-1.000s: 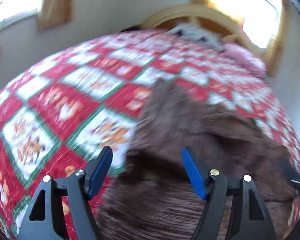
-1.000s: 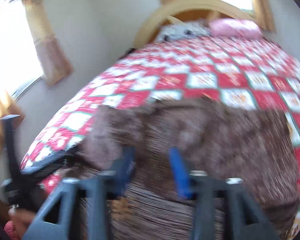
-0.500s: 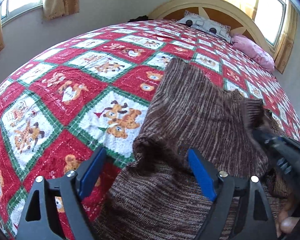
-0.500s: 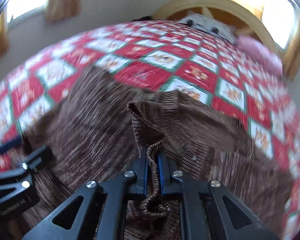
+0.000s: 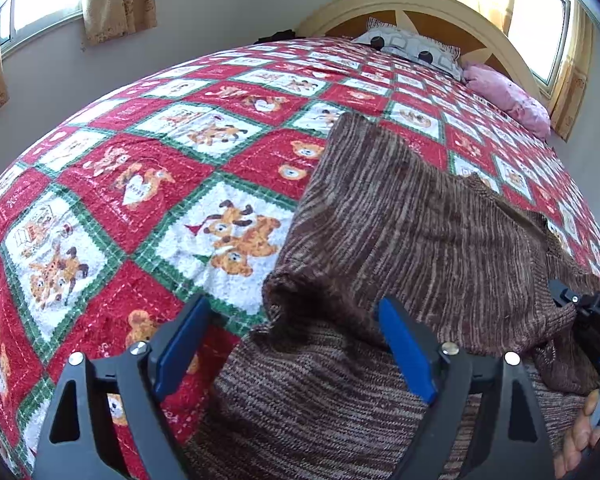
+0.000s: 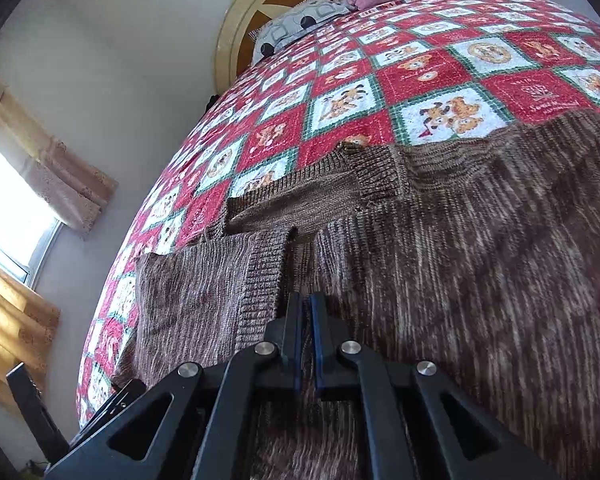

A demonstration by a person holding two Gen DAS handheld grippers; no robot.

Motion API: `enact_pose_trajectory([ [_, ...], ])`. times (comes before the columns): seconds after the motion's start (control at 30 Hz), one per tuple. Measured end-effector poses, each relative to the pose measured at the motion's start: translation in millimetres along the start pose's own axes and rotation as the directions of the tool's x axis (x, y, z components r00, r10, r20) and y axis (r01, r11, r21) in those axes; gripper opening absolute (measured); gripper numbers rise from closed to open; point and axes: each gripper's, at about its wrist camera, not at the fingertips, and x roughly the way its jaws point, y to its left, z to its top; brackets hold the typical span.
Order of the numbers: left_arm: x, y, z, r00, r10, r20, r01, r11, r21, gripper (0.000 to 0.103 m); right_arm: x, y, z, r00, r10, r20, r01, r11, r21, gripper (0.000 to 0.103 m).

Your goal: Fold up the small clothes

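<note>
A brown striped knit sweater (image 5: 420,232) lies on the bed, one part folded over the rest. My left gripper (image 5: 292,344) is open and empty, its blue pads on either side of a raised fold at the sweater's near left edge. In the right wrist view the sweater (image 6: 480,260) fills the lower right. My right gripper (image 6: 306,312) is shut on the sweater's ribbed edge (image 6: 264,280) and holds it low against the garment. The right gripper also shows at the right edge of the left wrist view (image 5: 596,328).
The bed carries a red, white and green teddy-bear quilt (image 5: 140,184). A patterned pillow (image 5: 408,46) and a pink pillow (image 5: 508,94) lie by the wooden headboard (image 5: 420,4). Curtained windows stand on both sides. The wall is close on the left.
My right gripper, shut on the sweater's ribbed edge, has carried it across and down onto the garment. The left gripper has stayed open by the left fold.
</note>
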Motion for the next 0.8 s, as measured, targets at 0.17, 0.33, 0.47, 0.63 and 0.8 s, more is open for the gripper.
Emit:
enact_pose_trajectory([
  [0.17,0,1,0,1.0,-0.014,0.001,0.014,1.0,-0.004,0.092,-38,17,-20,0.994,0.11,0.002,-0.11,0.993,-0.036,0.032],
  [0.33,-1,2,-1,1.0,-0.023,0.003,0.023,1.0,-0.009,0.092,-40,29,-34,0.988,0.154,-0.011,-0.154,0.987,-0.045,0.079],
  [0.47,-2,6,-1,0.998,-0.054,0.011,0.054,0.998,-0.031,0.093,-20,33,-51,0.971,0.221,-0.095,-0.221,0.975,0.015,0.079],
  [0.63,-3,7,-1,0.998,-0.06,0.012,0.061,0.998,-0.034,0.094,-25,45,-73,0.979,0.189,-0.083,-0.192,0.981,-0.03,0.079],
  [0.8,-4,8,-2,0.997,-0.075,0.016,0.076,0.996,-0.043,0.095,-28,34,-53,0.988,0.149,-0.041,-0.147,0.988,0.05,0.079],
])
